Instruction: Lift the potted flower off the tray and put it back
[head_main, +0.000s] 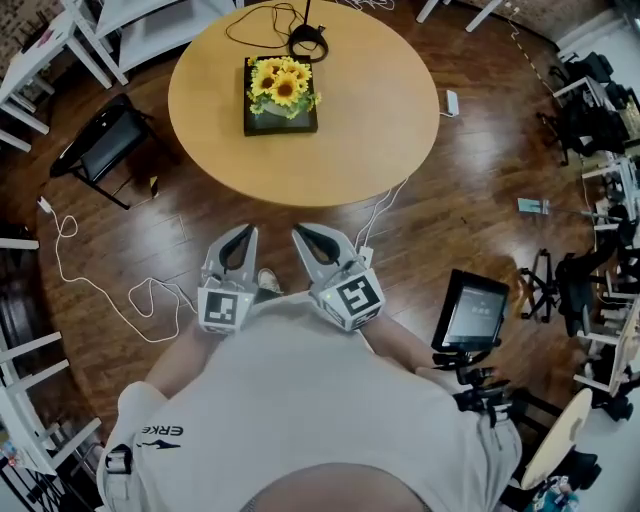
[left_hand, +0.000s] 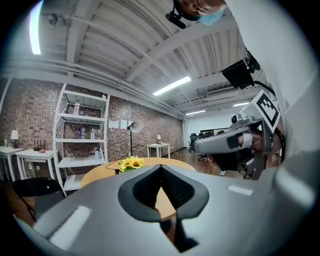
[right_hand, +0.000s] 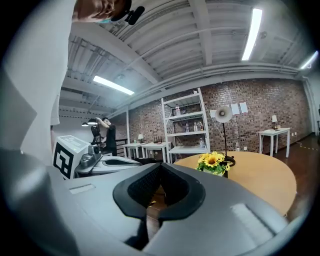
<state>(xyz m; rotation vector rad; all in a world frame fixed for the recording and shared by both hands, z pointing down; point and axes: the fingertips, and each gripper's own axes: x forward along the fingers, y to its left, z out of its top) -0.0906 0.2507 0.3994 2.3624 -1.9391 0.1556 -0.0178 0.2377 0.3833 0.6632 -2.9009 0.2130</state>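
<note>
Pressing tip to tip, the jaws of the left gripper (left_hand: 160, 169) are closed with nothing between them. The right gripper (right_hand: 160, 166) is the same: jaws together, empty. Both point roughly level toward the table (head_main: 370, 110). In the head view they sit side by side, close in front of the person's shirt (head_main: 300, 400), over the wooden floor (head_main: 180, 230) and short of the table's near edge. Each marker cube faces up at the camera.

The flower (head_main: 281, 85), a cluster of yellow sunflower heads with green leaves, stands upright in the black tray (head_main: 250, 128) on the far left part of the round table, well apart from both grippers. Just behind the tray lies a black ring-shaped base (head_main: 308, 42) with a cable looping away across the tabletop. A small white object (head_main: 452, 102) rests at the table's right edge.

On the floor, a white cord (head_main: 100, 290) snakes to the left, and a black chair (head_main: 100, 145) stands beside the table on that side. A dark screen (head_main: 472, 312) on a stand is to the person's right. White shelves (left_hand: 82, 140) stand against the brick wall beyond the table.
</note>
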